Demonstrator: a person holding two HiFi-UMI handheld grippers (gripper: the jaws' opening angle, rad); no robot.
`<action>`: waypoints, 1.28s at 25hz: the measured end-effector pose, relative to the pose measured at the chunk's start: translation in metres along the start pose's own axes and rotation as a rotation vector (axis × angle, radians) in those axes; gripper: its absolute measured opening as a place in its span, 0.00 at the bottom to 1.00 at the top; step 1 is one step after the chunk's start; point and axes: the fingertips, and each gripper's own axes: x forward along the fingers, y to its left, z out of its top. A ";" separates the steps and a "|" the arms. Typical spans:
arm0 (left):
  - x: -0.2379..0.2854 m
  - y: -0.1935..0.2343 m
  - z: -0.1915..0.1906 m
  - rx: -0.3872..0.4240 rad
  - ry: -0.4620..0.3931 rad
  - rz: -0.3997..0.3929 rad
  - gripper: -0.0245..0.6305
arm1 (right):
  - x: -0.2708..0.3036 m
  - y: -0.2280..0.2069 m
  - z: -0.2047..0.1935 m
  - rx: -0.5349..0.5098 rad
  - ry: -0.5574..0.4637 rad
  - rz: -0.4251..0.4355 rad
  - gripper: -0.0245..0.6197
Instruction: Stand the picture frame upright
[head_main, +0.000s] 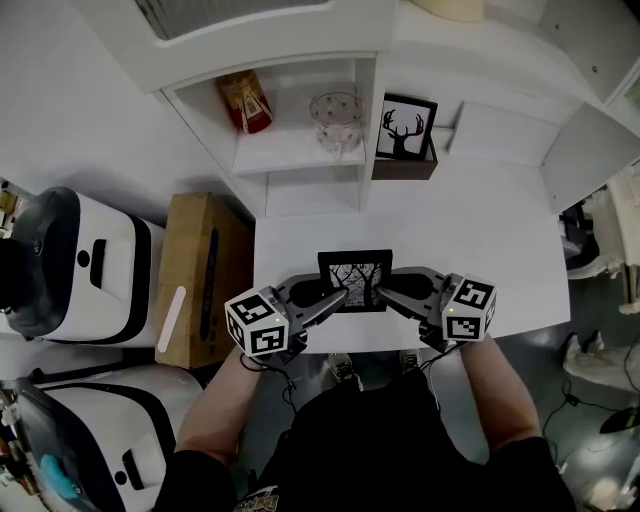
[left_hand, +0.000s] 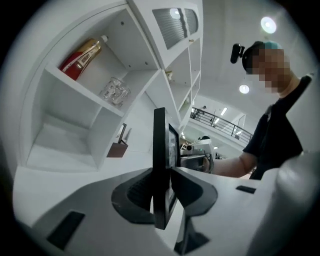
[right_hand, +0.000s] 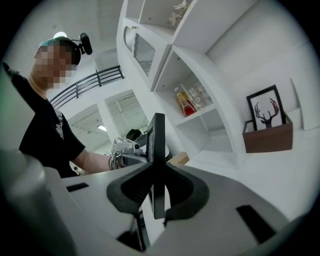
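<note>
A small black picture frame (head_main: 355, 275) with a branch print stands on edge near the front of the white desk (head_main: 480, 250), its face towards me. My left gripper (head_main: 335, 297) has its jaws on either side of the frame's left edge (left_hand: 160, 150), very close but loose, and the frame sits at a slight angle between them. My right gripper (head_main: 382, 297) is shut on the frame's right edge (right_hand: 158, 145), with both pads pressed flat against it. Each gripper view shows the other gripper behind the frame.
A white shelf unit at the back holds a red bottle (head_main: 245, 103), a glass (head_main: 336, 118) and a deer picture (head_main: 406, 128) in a brown box (head_main: 405, 165). A cardboard box (head_main: 205, 270) and white machines (head_main: 90, 265) stand left of the desk.
</note>
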 end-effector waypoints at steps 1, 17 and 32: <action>-0.001 0.004 -0.002 0.027 0.023 0.018 0.20 | 0.002 -0.001 -0.001 -0.018 0.008 -0.015 0.14; -0.008 0.040 -0.001 0.253 0.132 0.159 0.22 | 0.030 -0.026 -0.009 -0.156 0.083 -0.180 0.14; 0.025 0.099 -0.007 0.300 0.180 0.273 0.23 | 0.042 -0.095 -0.018 -0.182 0.182 -0.293 0.15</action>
